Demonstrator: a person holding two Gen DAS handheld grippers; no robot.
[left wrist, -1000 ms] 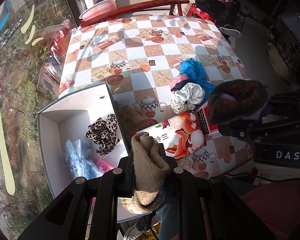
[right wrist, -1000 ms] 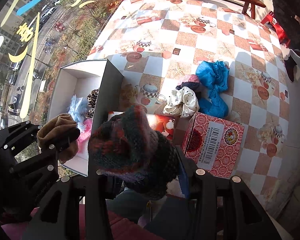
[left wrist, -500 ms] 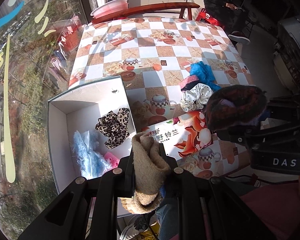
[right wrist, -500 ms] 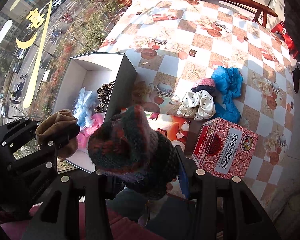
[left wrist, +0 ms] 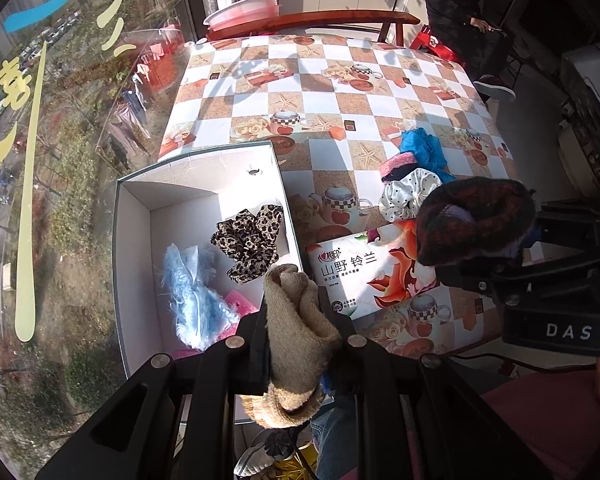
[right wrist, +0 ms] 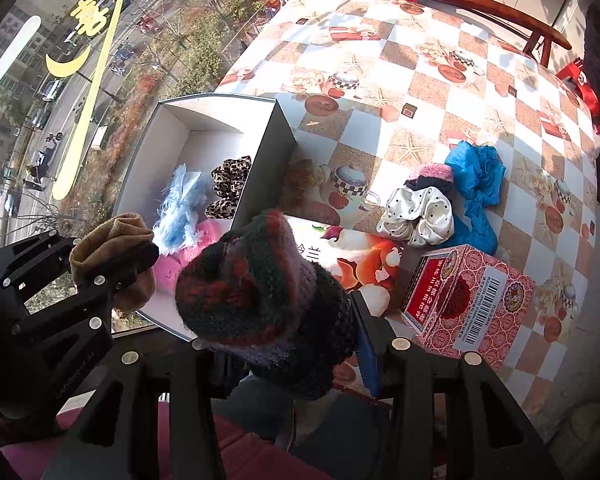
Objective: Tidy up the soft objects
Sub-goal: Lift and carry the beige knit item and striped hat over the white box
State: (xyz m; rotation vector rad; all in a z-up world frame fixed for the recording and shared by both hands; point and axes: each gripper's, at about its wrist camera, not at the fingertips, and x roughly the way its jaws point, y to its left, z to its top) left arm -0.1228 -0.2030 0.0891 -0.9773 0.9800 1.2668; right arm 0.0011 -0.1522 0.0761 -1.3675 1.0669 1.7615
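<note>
We've got a tan sock pinched in our left tool and a dark knit hat clamped in the right tool, both near the white box on the counter. Inside it: leopard scrunchie, blue fluff, something pink.

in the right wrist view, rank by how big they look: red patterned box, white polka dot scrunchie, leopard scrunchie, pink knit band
1. red patterned box
2. white polka dot scrunchie
3. leopard scrunchie, partly hidden by the white box wall, so unsure
4. pink knit band, half tucked behind the white one; it and the leopard one look alike.
</note>
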